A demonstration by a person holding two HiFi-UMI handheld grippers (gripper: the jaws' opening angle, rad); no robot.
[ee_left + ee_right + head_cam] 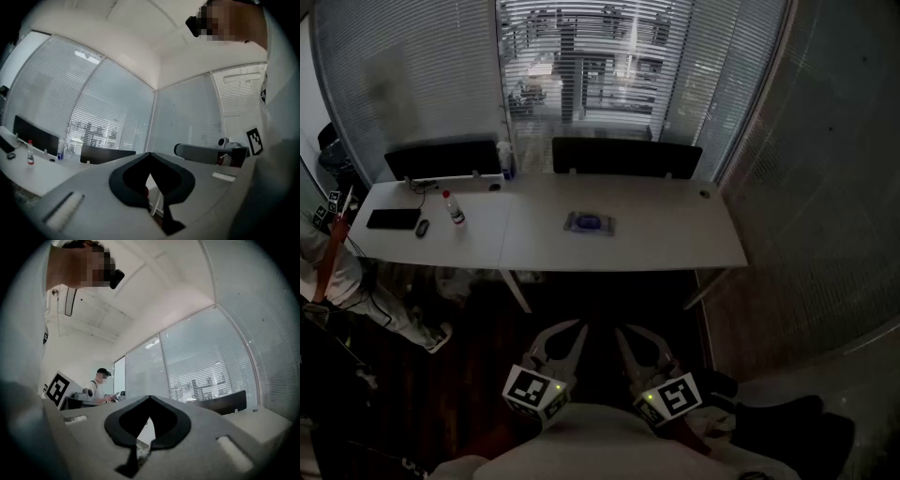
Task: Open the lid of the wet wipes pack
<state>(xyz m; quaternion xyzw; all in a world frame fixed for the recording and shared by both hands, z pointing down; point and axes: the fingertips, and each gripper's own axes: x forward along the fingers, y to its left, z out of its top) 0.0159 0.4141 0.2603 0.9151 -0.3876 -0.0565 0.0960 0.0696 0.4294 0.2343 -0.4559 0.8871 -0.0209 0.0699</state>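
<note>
The wet wipes pack (pixel 589 223), a flat pouch with a blue lid patch, lies near the middle of the long white table (pixel 656 239), far ahead of me. Both grippers are held low and close to my body, well short of the table. The left gripper (pixel 572 336) and the right gripper (pixel 628 337) point forward side by side. In the left gripper view the left gripper (pixel 150 154) has its jaws meeting at the tip, with nothing held. The right gripper (pixel 149 397) looks the same. Neither gripper view shows the pack.
On the table's left end lie a black keyboard (pixel 394 218), a mouse (pixel 422 228) and a small bottle (pixel 453 208). Two dark monitors (pixel 442 159) (pixel 623 157) and a blue bottle (pixel 504 161) stand along the back edge. A person (pixel 328 258) stands at the left. Dark floor separates me from the table.
</note>
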